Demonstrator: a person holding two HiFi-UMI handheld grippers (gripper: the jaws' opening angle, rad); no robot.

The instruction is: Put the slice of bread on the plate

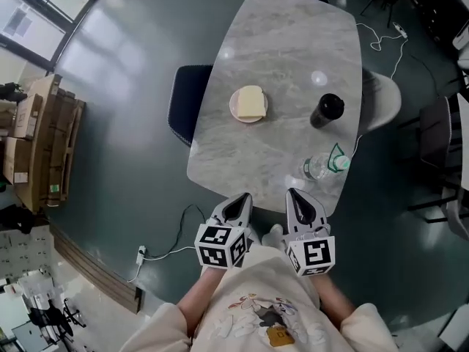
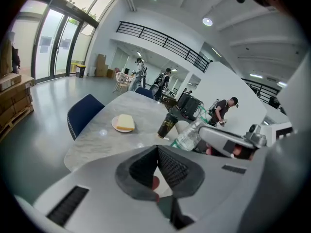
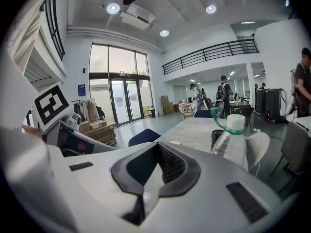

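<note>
A pale slice of bread (image 1: 250, 102) lies on a small white plate (image 1: 236, 112) in the middle of the marble table (image 1: 286, 64); the left gripper view shows the bread (image 2: 126, 122) on the plate (image 2: 115, 126) too. My left gripper (image 1: 237, 202) is pulled back to the table's near edge, shut and empty, jaws touching. My right gripper (image 1: 300, 198) sits beside it at the near edge, also shut with nothing held. Both are well short of the plate. In their own views the left gripper (image 2: 157, 149) and right gripper (image 3: 158, 147) show closed pads.
A dark cup (image 1: 327, 110) stands right of the plate, and a clear water bottle (image 1: 320, 166) with a green cap ring lies near the front right corner. A navy chair (image 1: 187, 101) is tucked at the table's left. Cardboard boxes (image 1: 40, 145) are stacked far left.
</note>
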